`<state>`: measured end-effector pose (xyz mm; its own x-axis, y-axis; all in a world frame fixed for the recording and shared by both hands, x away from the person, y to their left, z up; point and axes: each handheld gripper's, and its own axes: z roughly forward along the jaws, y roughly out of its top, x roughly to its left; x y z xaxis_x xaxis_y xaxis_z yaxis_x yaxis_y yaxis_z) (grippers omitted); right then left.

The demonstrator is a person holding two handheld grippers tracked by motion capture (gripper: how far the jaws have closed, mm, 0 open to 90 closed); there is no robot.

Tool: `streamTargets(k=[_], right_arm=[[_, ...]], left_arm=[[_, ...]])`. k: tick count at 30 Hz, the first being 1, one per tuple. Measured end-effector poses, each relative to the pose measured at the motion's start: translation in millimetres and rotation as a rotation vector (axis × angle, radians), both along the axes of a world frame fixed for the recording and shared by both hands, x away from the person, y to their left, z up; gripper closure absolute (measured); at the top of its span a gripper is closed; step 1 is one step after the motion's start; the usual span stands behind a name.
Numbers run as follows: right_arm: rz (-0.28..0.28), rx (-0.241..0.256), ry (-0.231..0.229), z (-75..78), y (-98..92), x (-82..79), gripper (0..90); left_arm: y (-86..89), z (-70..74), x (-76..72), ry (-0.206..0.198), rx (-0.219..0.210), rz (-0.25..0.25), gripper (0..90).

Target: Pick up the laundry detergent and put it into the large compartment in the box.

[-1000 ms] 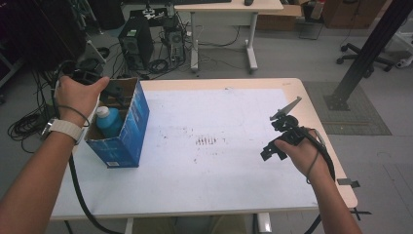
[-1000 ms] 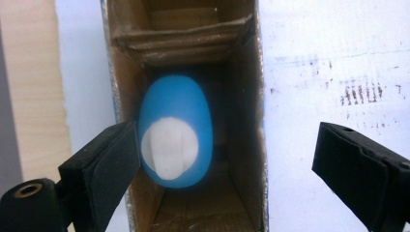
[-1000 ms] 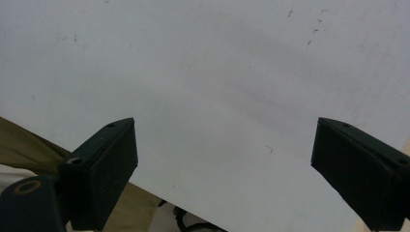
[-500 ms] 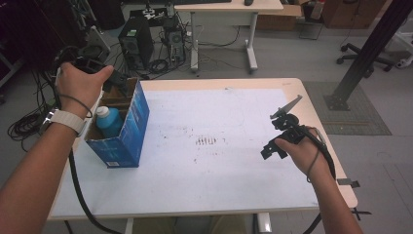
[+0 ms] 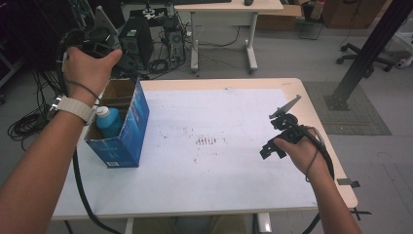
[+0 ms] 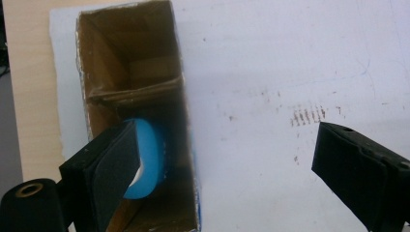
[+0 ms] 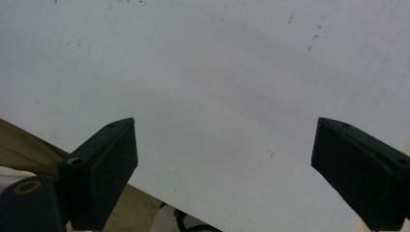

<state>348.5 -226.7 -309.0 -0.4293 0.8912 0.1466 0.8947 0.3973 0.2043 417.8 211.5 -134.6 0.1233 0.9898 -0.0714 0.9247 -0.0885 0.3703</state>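
A blue cardboard box (image 5: 127, 138) stands open-topped on the left of the white table (image 5: 219, 185). A blue bottle (image 5: 109, 123) with a white cap stands inside it. My left gripper (image 5: 97, 47) is held high above the box's far end, with the hand covering its jaws in the high view. In the left gripper view the left gripper (image 6: 225, 145) is open and empty, looking down into the box (image 6: 130, 72) at the bottle (image 6: 147, 159). My right gripper (image 5: 277, 134) hovers over the table's right side; in its own view the right gripper (image 7: 222, 140) is open over bare white tabletop.
Faint brown marks (image 5: 207, 141) dot the table's middle. Beyond the far edge stand a computer tower (image 5: 136, 36), loose cables and a second desk (image 5: 229, 9). A black post (image 5: 363, 53) rises at the right. A cable (image 5: 80, 190) trails from the left gripper.
My left hand has lifted its gripper up and away from the box top, toward the far left. The bottle stays in the box. The right gripper has not moved.
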Motion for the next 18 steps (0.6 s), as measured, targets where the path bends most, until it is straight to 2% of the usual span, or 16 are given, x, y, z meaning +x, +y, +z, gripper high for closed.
streamTargets(k=[9, 18], right_arm=[[-0.009, 0.000, 0.005, -1.6, -1.7, 0.0, 9.2], [-0.013, 0.005, 0.001, -1.3, -3.6, -0.5, 9.2]], left_arm=[[-22.6, 10.0, 4.3, -0.011, -0.001, -0.036, 10.0], [-38.9, 9.2, 8.5, -0.011, 0.000, -0.058, 10.0]])
